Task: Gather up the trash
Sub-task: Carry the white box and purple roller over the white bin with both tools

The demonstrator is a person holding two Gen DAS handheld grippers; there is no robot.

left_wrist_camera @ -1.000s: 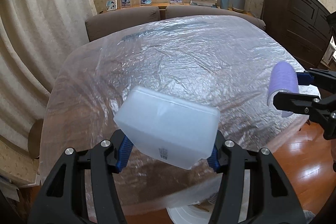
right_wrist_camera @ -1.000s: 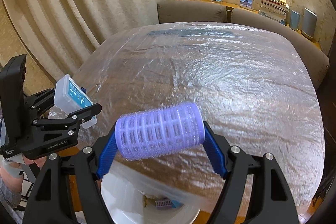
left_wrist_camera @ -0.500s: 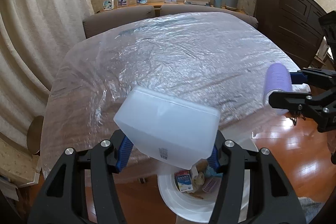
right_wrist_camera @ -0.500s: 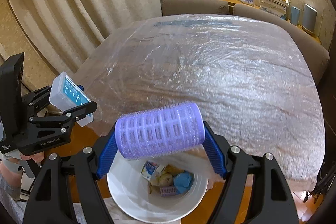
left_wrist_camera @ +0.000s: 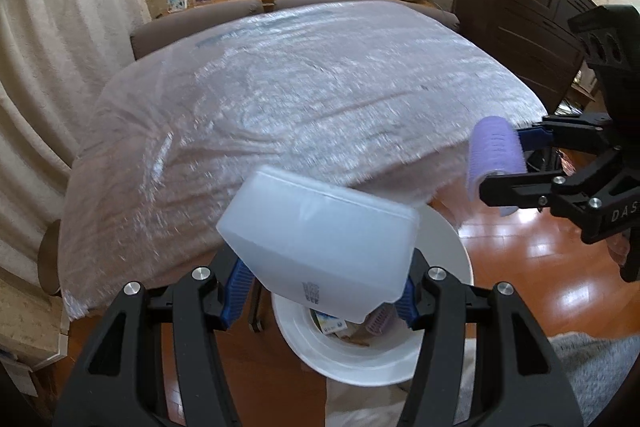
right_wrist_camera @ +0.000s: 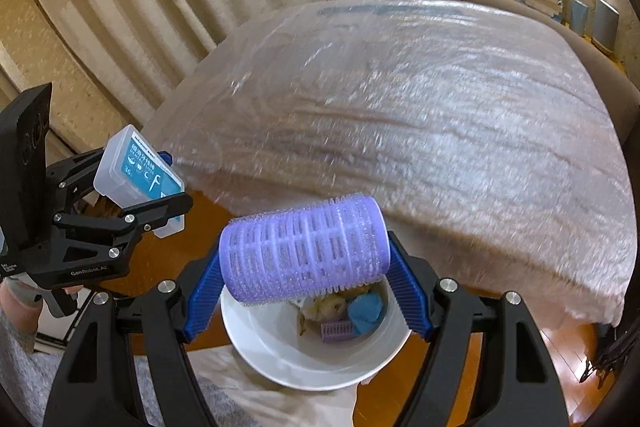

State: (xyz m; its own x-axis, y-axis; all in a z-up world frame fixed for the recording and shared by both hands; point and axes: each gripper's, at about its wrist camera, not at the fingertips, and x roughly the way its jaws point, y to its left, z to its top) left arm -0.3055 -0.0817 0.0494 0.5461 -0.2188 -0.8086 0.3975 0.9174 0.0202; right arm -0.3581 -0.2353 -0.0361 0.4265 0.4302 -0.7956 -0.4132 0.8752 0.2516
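1. The left gripper (left_wrist_camera: 320, 291) carries a translucent white plastic box (left_wrist_camera: 320, 239), its blue-padded jaws pinching the box by its two ends. The box is rectangular with rounded corners and frosted walls; seen from the right wrist (right_wrist_camera: 138, 175), it bears a teal printed label.

2. The right gripper (right_wrist_camera: 306, 291) holds a purple hair roller (right_wrist_camera: 304, 253) crosswise, the jaws pressed against its open ends. The roller is a hollow, gridded plastic cylinder covered in fine bristles.

3. Below and just ahead of both sets of jaws stands a round white bin (right_wrist_camera: 256, 343) on the wooden floor (left_wrist_camera: 532, 267). The roller hangs directly over its rim; the box hangs above its near-left edge.

4. Inside the bin lie pieces already collected: a smaller purple roller (right_wrist_camera: 338, 331), a crumpled blue scrap (right_wrist_camera: 366, 309), and a small printed carton (left_wrist_camera: 332, 325), among other bits too jumbled to name.

5. Beyond the jaws, the counter (right_wrist_camera: 420, 115) is wrapped in crinkled, glossy clear film, and no loose trash shows on it.

6. By the look of it, the job is near its end: what remains is to let go of the box and the roller so that both drop into the bin. Neither has been let go yet.
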